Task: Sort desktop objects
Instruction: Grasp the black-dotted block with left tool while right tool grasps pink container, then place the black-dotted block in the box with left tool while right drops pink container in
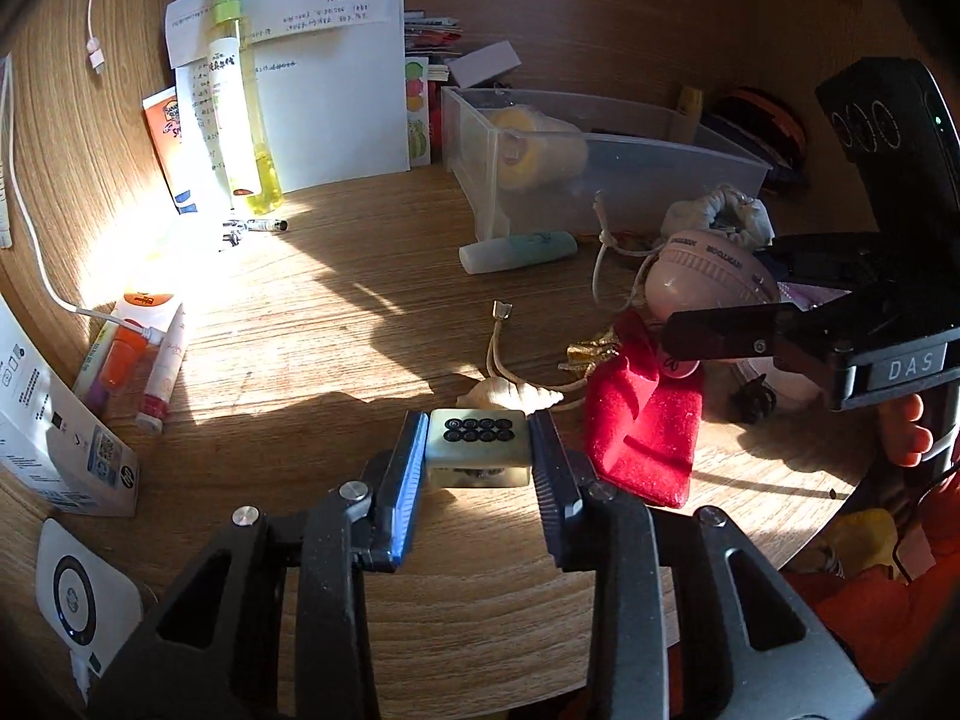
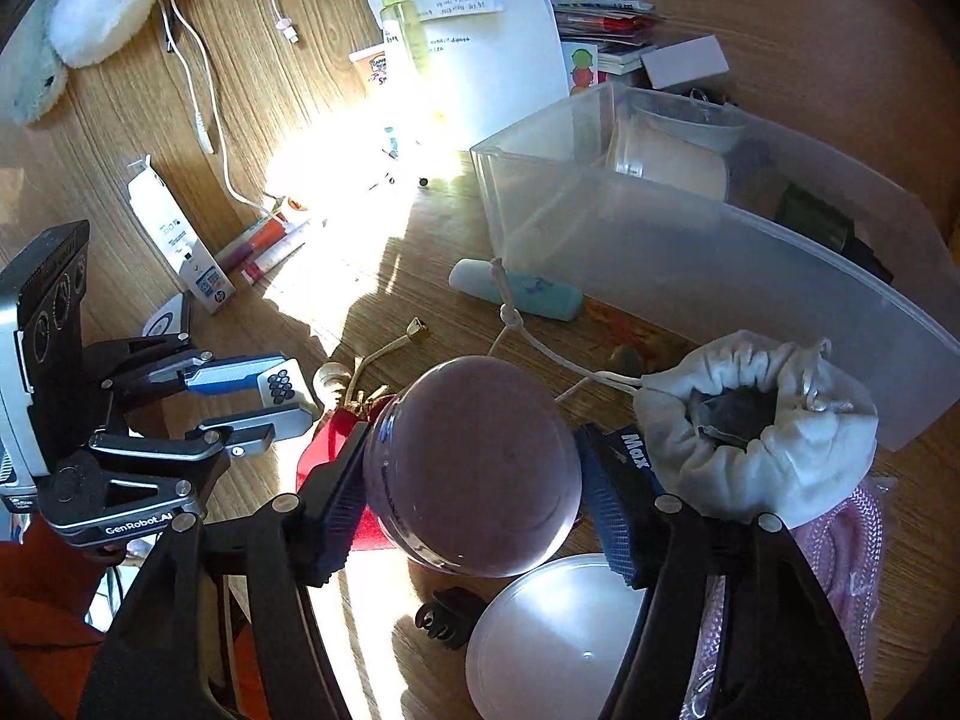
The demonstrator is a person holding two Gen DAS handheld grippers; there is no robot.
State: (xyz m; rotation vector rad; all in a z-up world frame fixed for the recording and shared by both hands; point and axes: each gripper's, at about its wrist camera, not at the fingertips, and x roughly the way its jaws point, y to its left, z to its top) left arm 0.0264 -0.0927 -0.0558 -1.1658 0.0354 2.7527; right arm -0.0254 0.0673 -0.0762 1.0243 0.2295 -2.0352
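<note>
Wood-grain desk (image 1: 336,312) crossed by a hard patch of sunlight, which washes out the items near its left side. Left gripper (image 1: 477,450): both pads pressed against the sides of a pale mahjong tile (image 1: 478,438), its top face showing eight dark circles in two rows; the tile's lower edge is in shadow, so whether it rests on the desk is unclear. Behind it lie a cream seashell (image 1: 513,396) and a red velvet pouch (image 1: 645,426). Right gripper (image 2: 474,480): jaws clamped on a round pink device (image 2: 474,468) that hides most of what lies beneath. Beside it, a white drawstring bag (image 2: 762,420), contents dark and indistinct. Clear plastic bin (image 2: 690,258) at rear, cut off by the frame edge.
</note>
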